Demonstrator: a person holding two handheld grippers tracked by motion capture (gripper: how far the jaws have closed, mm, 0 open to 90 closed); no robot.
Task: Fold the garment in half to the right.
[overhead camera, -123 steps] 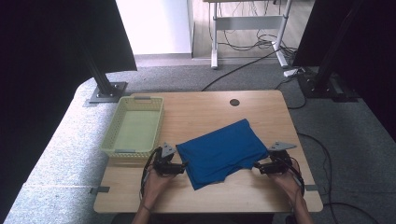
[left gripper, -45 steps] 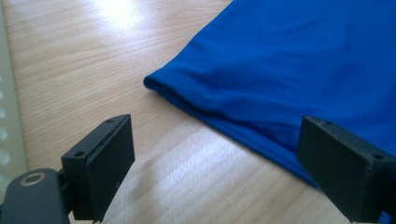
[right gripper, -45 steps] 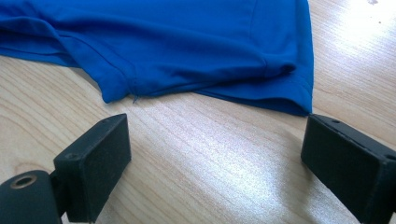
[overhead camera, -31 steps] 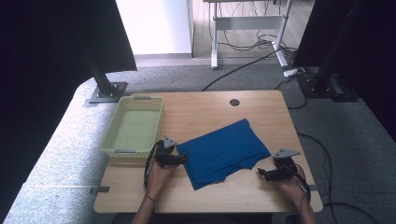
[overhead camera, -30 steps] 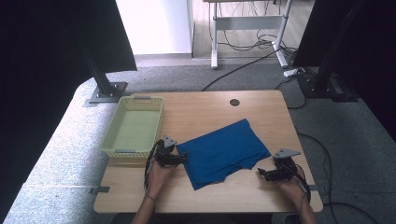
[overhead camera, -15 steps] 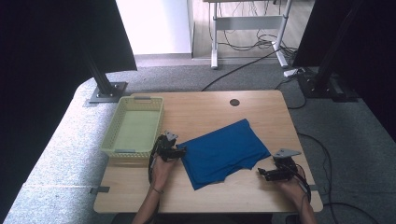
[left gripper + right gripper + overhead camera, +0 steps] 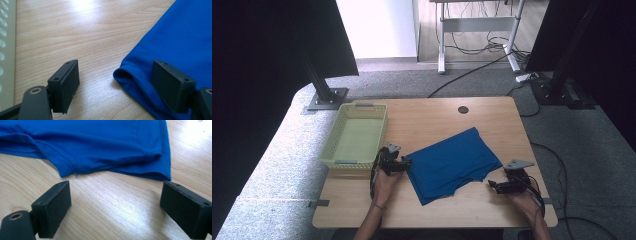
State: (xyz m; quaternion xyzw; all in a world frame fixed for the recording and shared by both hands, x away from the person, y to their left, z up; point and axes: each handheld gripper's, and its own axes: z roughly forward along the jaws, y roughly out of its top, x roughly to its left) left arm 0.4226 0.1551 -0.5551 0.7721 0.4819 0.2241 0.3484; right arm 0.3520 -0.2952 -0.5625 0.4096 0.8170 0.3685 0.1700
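From the high view, I have the blue shorts (image 7: 451,166) lying flat mid-table, my left gripper (image 7: 398,164) at their left corner, my right gripper (image 7: 499,185) just off the lower right hem; a yellow basket (image 7: 333,148) waits at the left.

In the left gripper view, my jaws stand apart, straddling the folded corner (image 7: 126,72) to pinch it.

In the right gripper view, my jaws gape over bare wooden table (image 7: 112,202), short of the hem (image 7: 140,171).

Bright daylight, glare on the wood

Sheen washed out the table (image 7: 82,5) at the top of both gripper views; near jaws were soft, and dark curtains flanked the high view.
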